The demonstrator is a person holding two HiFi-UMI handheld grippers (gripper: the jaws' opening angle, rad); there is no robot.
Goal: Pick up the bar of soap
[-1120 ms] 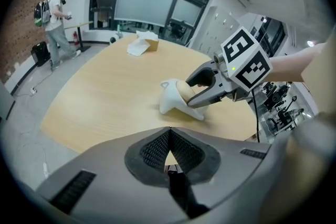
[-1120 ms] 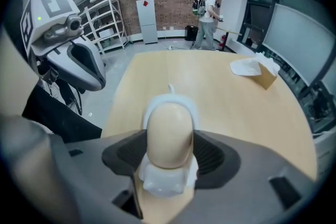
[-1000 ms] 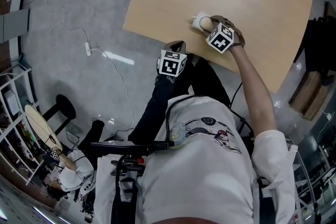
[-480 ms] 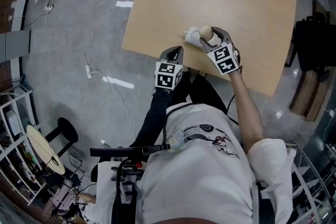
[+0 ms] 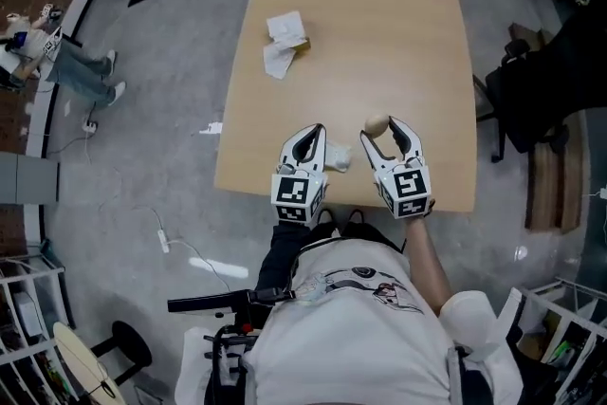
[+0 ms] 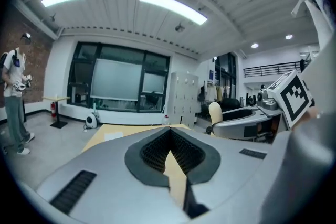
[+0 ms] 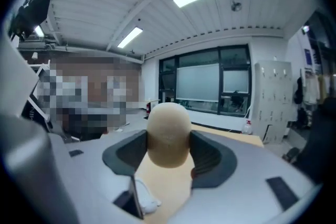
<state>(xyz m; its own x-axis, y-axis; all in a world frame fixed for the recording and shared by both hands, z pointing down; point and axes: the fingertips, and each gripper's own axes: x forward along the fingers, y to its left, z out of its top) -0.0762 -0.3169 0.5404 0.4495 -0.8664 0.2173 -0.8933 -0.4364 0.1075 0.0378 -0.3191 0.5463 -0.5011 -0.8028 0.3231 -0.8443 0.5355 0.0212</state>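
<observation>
Jaws: right gripper [image 5: 384, 134] clamps the one bar of soap [image 7: 168, 134] | left gripper [image 5: 310, 134] closed, empty

A white scrap [image 5: 339, 161] beside the left hand-held gripper [image 5: 308, 139] is too small to identify.

Wooden table [image 5: 417, 33] bears crumpled paper [image 5: 283, 47] and white wad [image 5: 339, 161]

Wooden table [image 5: 417, 33] lies bare across its middle and right. A crumpled white wrapper [image 5: 285, 43] sits far left. A small white scrap [image 5: 339, 161] lies near the front edge between the left gripper [image 5: 311, 134] and the right gripper [image 5: 383, 127].
</observation>
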